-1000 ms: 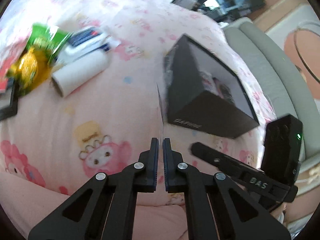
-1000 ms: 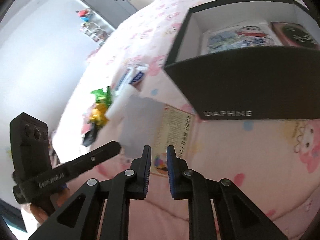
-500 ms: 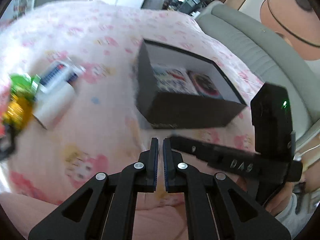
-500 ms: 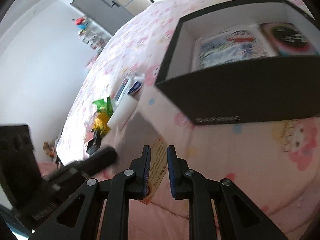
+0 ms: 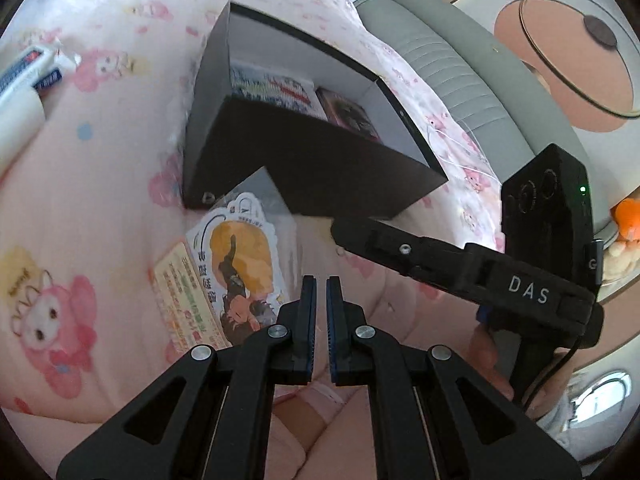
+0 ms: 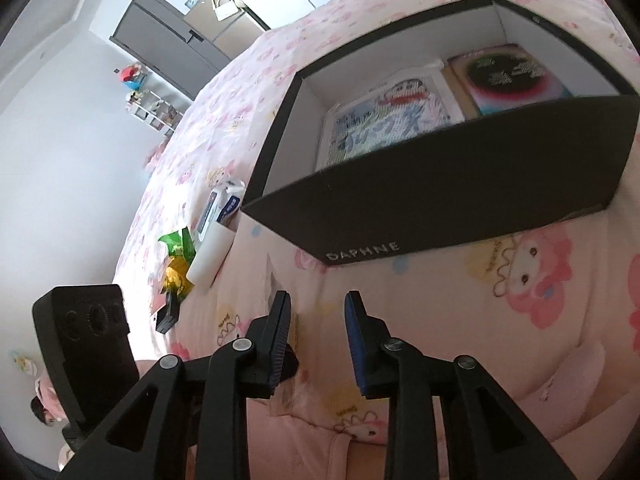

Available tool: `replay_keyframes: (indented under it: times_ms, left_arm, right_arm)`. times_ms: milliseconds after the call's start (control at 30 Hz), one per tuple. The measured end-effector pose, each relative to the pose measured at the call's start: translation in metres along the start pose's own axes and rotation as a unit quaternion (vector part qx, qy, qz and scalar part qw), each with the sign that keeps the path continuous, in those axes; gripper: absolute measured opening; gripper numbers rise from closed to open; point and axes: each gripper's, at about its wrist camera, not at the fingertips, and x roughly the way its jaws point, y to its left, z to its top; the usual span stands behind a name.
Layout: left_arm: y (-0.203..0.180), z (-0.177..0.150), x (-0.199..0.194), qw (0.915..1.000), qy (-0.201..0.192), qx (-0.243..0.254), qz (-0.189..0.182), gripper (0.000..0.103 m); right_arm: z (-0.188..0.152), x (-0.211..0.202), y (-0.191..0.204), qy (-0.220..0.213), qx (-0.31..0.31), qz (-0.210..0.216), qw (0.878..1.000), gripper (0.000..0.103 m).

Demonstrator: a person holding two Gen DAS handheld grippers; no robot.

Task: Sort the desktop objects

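A clear-sleeved card packet with a cartoon figure lies on the pink bedding, in front of the black DAPHNE box. My left gripper is shut with nothing in it, just right of the packet's near corner. My right gripper hovers before the box. Its jaws are opening and only bedding shows between them. The packet's edge peeks out behind its left finger. Two books lie inside the box.
To the left lie a white roll, a green and yellow snack bag, blue and white packets and a small black object. A grey padded headboard runs behind the box. The other gripper's body stands at lower left.
The right jaws have parted from shut. The left view has swung from the left-hand items toward the box, and the packet now shows lying flat in front of it.
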Motion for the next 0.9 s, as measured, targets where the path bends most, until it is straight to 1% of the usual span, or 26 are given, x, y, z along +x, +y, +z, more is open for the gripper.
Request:
replay_keyframes:
  times_ms: [100,200,267,433,533,600,667,700,733,833,900]
  left_arm:
    - [0.005,-0.001,0.000,0.9999,0.003,-0.009,-0.010,0.003]
    - [0.008,-0.002,0.002,0.9997,0.013,-0.013,-0.017,0.003]
    - [0.007,-0.005,0.008,0.9996,0.022,-0.008,-0.016,0.003]
    - [0.003,-0.010,0.015,0.9993,0.035,-0.001,-0.010,0.004]
    - [0.006,-0.010,0.013,0.9989,0.043,-0.010,-0.015,0.006]
    - [0.005,-0.010,0.009,0.9986,0.050,-0.009,-0.013,0.007]
    - [0.003,-0.012,0.004,0.9987,0.050,-0.003,-0.006,0.010]
    - [0.003,-0.012,0.000,0.9989,0.047,-0.001,0.006,0.025]
    - [0.004,-0.012,-0.005,0.9988,0.043,0.001,0.024,0.036]
    - [0.015,-0.011,-0.017,0.9984,0.031,-0.019,0.044,0.038]
    - [0.029,-0.009,-0.025,0.9965,0.020,-0.050,0.065,0.038]
  right_arm:
    - [-0.003,0.011,0.002,0.023,0.000,0.010,1.000,0.024]
    - [-0.004,0.018,0.004,0.037,0.000,0.024,0.999,0.028]
    - [-0.005,0.020,0.003,0.041,0.003,0.034,0.999,0.028]
    - [-0.009,0.031,0.004,0.058,-0.002,0.030,0.998,0.028]
    - [-0.012,0.040,0.005,0.074,-0.004,0.016,0.997,0.028]
    - [-0.013,0.043,0.003,0.072,0.000,0.006,0.997,0.022]
    - [-0.014,0.044,0.002,0.068,0.000,-0.009,0.998,0.018]
    - [-0.014,0.044,0.002,0.065,0.000,-0.017,0.998,0.016]
    - [-0.014,0.044,0.001,0.063,0.000,-0.024,0.998,0.016]
    - [-0.015,0.045,0.000,0.063,0.005,-0.028,0.998,0.016]
    - [-0.016,0.047,-0.002,0.066,0.009,-0.030,0.997,0.016]
